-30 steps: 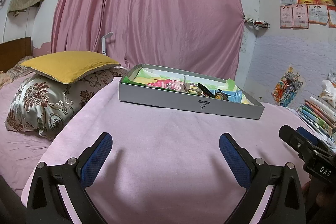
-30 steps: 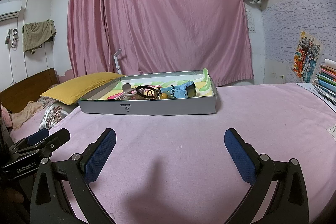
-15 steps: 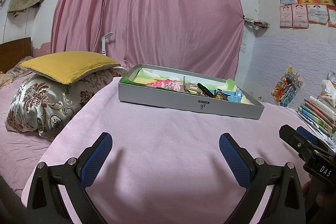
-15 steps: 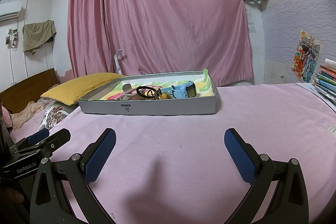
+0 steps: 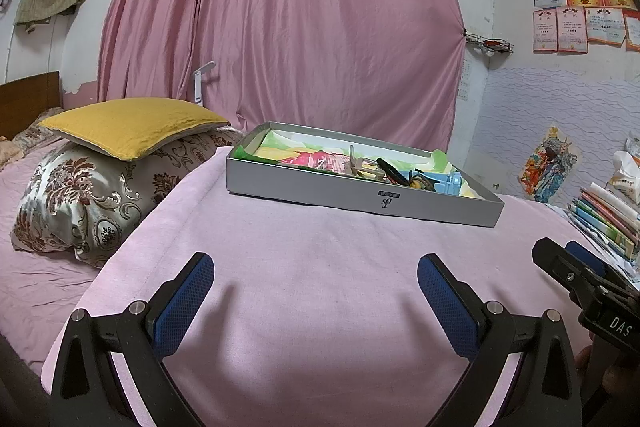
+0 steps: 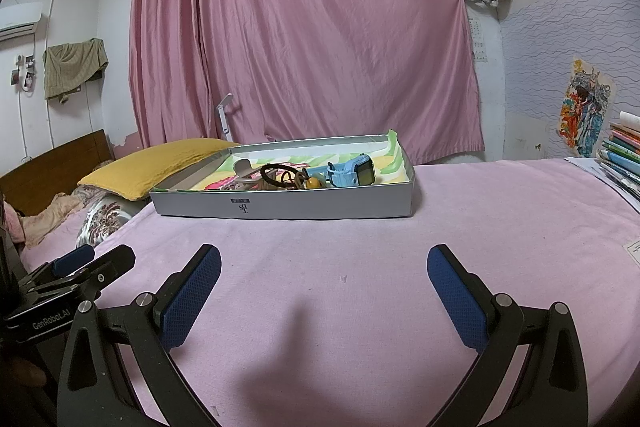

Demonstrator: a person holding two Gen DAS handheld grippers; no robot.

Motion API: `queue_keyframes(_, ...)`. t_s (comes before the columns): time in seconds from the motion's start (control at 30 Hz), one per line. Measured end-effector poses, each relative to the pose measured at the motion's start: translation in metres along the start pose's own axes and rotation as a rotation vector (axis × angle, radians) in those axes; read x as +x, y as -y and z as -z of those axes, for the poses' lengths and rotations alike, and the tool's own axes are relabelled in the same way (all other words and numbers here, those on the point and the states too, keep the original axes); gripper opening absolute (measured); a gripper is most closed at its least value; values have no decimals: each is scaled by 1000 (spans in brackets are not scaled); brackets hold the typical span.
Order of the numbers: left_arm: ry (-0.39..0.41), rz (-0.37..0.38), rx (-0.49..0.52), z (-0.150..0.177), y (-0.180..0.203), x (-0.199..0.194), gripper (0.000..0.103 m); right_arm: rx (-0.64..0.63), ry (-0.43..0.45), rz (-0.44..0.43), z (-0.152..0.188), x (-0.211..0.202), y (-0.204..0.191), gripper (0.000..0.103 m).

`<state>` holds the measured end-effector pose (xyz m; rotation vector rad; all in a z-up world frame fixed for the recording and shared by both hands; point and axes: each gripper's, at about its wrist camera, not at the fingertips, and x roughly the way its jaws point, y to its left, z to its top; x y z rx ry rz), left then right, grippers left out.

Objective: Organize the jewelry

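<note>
Our left gripper [image 5: 314, 285] hovers with its jaws spread wide and nothing between them, low over the pink sheet [image 5: 320, 259]. Well ahead of it sits the grey tray [image 5: 360, 197], holding a small heap of trinkets [image 5: 400, 175] toward its right half; we judge them light and apt to tangle.

Our right gripper [image 6: 324, 277] is likewise spread and empty. Ahead and slightly left of it, the tray [image 6: 288, 205] shows a blue watch [image 6: 352, 173], stiff enough to pinch across its strap, beside a soft, springy dark hair tie [image 6: 278, 175] best taken by its loop.
</note>
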<state>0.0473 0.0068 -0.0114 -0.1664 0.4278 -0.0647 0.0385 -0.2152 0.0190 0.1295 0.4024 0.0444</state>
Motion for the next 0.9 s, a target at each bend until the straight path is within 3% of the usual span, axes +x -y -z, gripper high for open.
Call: queue_keyframes(0.9, -32, -59, 19, -2, 6, 3, 102, -6, -5, -24, 1, -1, -5, 101)
